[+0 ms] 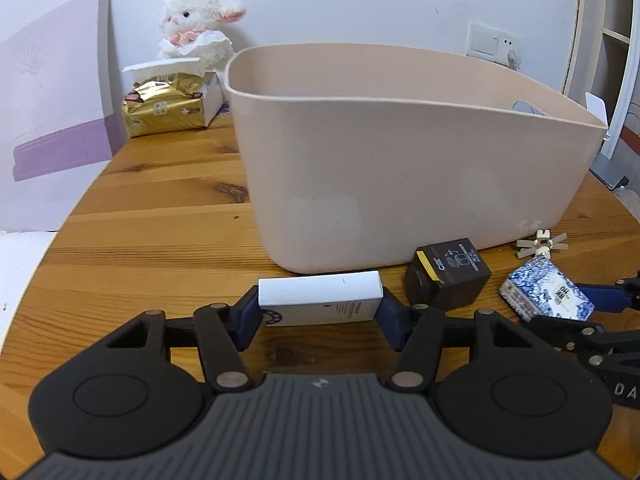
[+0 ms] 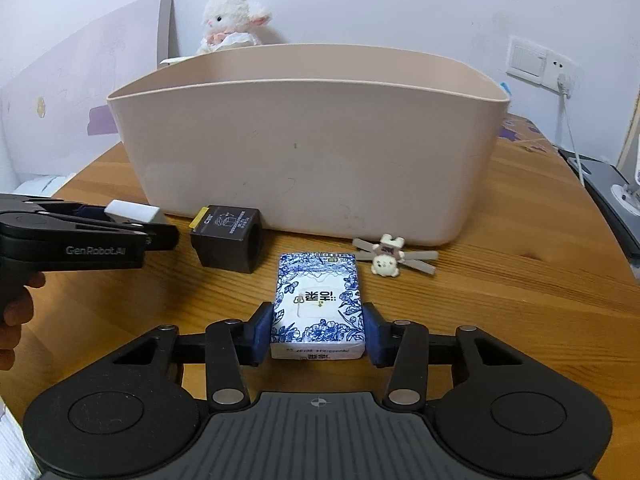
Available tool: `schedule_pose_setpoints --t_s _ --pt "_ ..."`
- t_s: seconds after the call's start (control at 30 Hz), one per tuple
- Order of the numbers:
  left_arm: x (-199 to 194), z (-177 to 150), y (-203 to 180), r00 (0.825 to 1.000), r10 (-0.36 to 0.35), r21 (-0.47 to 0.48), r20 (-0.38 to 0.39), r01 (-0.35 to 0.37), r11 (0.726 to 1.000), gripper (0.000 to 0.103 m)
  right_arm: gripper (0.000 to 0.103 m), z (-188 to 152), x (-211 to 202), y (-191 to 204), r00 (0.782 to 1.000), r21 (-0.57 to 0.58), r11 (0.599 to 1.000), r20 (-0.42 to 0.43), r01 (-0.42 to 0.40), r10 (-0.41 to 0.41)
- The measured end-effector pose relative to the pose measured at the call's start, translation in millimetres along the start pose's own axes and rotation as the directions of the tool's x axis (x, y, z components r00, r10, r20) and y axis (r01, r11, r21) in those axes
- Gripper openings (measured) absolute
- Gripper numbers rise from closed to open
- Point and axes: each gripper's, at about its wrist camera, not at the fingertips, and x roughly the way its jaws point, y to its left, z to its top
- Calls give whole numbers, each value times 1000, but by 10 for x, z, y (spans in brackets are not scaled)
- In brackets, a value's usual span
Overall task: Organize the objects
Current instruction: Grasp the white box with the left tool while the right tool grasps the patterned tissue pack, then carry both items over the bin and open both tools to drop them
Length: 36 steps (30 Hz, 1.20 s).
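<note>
Two hand-held grippers are each closing on a small box in front of a beige plastic bin (image 1: pixel 400 168), which is filling the middle of both frames on a wooden table (image 1: pixel 152 240). The left gripper (image 1: pixel 320 304) is clamping a white carton (image 1: pixel 320 298) across its long axis — the box is lying crosswise between the blue pads (image 1: pixel 249 316), its length running left to right at the lower centre of the left wrist view. The right gripper (image 2: pixel 318 334) is pinching a blue-and-white patterned tissue pack (image 2: pixel 318 304) by its narrow sides, the pack's long axis pointing straight ahead toward the bin wall. Both loads appear to be sitting at or just above the tabletop; the pictures are not settling which.

The bin's rim is standing well above both boxes, directly ahead of each tool, so the coming move is likely calling for a lift up and over that near wall. The left gripper looks slightly nearer to it. A black box (image 2: pixel 228 236) and a small bear-shaped clip (image 2: pixel 386 258) are waiting just in front of the bin, between the two grippers.
</note>
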Motion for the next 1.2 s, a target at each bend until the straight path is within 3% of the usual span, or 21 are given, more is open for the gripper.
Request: schedule_pose_setpoints --t_s 0.33,0.7,0.97,1.2 --pt "-549 -24 -86 996 11 69 85 -17 997 62 43 -5 -564 -179 993 17 1000 121 -3 1" --pt "-1056 333 -310 975 -25 154 221 -10 988 62 43 389 -1117 -396 954 20 999 297 39 -44" --pt "-924 763 -342 965 0 134 263 -37 990 62 43 830 -1149 -520 925 13 995 367 94 -92" --pt "-443 1095 -357 975 48 113 217 -74 991 62 43 1164 -863 -586 930 -3 993 351 116 -108"
